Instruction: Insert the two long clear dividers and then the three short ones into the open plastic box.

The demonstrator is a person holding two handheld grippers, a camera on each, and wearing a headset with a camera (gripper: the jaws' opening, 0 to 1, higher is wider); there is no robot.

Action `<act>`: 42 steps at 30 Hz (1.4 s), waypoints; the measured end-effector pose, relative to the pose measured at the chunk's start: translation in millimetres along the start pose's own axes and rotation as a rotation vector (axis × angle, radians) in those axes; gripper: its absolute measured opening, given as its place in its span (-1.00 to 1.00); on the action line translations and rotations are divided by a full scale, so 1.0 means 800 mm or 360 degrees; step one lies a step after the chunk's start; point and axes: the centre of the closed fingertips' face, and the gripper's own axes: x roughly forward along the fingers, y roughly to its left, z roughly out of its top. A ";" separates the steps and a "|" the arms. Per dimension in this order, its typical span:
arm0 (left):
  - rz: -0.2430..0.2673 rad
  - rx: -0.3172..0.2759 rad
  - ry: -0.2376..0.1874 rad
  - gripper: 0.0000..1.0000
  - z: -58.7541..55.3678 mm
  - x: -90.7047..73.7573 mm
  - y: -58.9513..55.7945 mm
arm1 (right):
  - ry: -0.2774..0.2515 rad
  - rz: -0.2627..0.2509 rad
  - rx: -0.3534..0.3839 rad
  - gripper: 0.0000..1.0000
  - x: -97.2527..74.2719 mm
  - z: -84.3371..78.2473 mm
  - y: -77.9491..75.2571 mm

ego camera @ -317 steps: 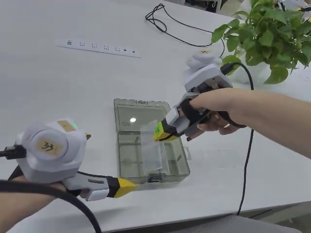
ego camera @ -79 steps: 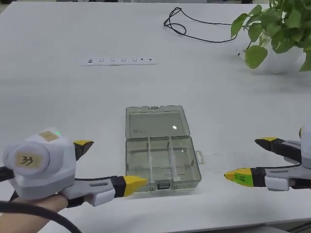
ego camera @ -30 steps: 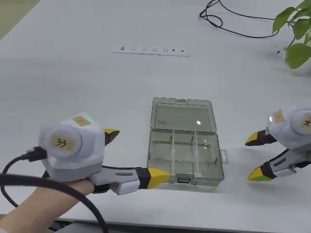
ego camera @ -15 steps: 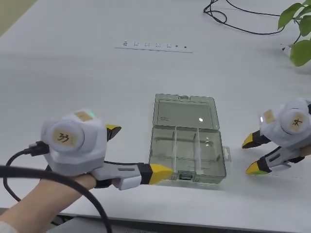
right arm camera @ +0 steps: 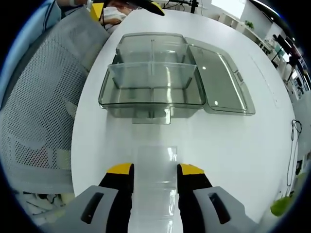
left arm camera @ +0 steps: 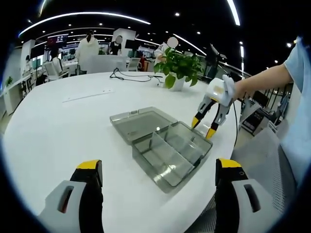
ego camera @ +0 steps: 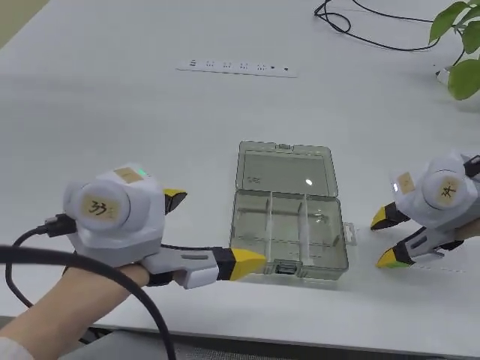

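The open clear plastic box [ego camera: 289, 234] lies mid-table, its lid [ego camera: 285, 170] flat behind it. Two long clear dividers [ego camera: 268, 219] stand in it, running front to back. My left gripper [ego camera: 211, 231] is open at the box's front left corner, nothing between its jaws. In the left gripper view the box [left arm camera: 167, 150] lies ahead of the left gripper [left arm camera: 158, 169]. My right gripper [ego camera: 384, 238] is open just right of the box. In the right gripper view the right gripper [right arm camera: 155, 170] straddles clear short dividers [right arm camera: 154, 184] lying flat on the table, with the box [right arm camera: 150, 90] ahead.
A white power strip [ego camera: 236, 67] lies at the back, with a black cable [ego camera: 360, 26] and a potted plant [ego camera: 459, 45] at the back right. The table's front edge runs close under both grippers. A mesh chair [right arm camera: 43, 121] stands beside that edge.
10.6 s ago my right gripper held a clear divider over the box; now it is open, low over the table right of the box. The left gripper has hardly moved.
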 end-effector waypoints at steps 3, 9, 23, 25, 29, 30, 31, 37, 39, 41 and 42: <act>-0.0004 -0.0002 0.0002 0.97 0.000 0.001 -0.001 | 0.0002 0.0001 -0.0005 -0.30 0.000 0.003 0.003; -0.0017 -0.0004 -0.0007 0.98 0.002 0.002 -0.005 | 0.0012 -0.0005 0.0000 -0.34 0.001 0.005 0.005; -0.0037 0.0015 0.0006 0.96 0.002 0.004 -0.011 | 0.0036 -0.0049 -0.0027 -0.35 -0.003 0.005 0.006; -0.0042 0.0018 0.0007 0.96 0.003 0.005 -0.011 | 0.0030 -0.0057 -0.0020 -0.35 -0.005 0.005 0.006; -0.0050 0.0022 0.0010 0.95 0.003 0.007 -0.013 | 0.0006 -0.0083 -0.0003 -0.35 -0.008 0.005 0.004; -0.0054 0.0018 0.0011 0.95 0.003 0.007 -0.013 | 0.0003 -0.0091 -0.0002 -0.35 -0.010 0.006 0.003; -0.0056 0.0018 0.0014 0.95 0.002 0.008 -0.014 | 0.0000 -0.0093 -0.0001 -0.35 -0.010 0.006 0.004; -0.0066 0.0005 0.0003 0.93 0.005 0.011 -0.016 | -0.0010 -0.0127 -0.0008 -0.35 -0.017 0.007 0.000; -0.0074 -0.0015 0.0006 0.92 0.006 0.013 -0.016 | -0.0019 -0.0156 -0.0012 -0.35 -0.023 0.011 -0.003; -0.0078 -0.0045 0.0006 0.91 0.007 0.015 -0.017 | -0.0012 -0.0168 -0.0010 -0.35 -0.028 0.014 -0.004; -0.0074 -0.0054 0.0016 0.90 0.008 0.017 -0.017 | -0.0011 -0.0193 -0.0013 -0.35 -0.032 0.016 -0.006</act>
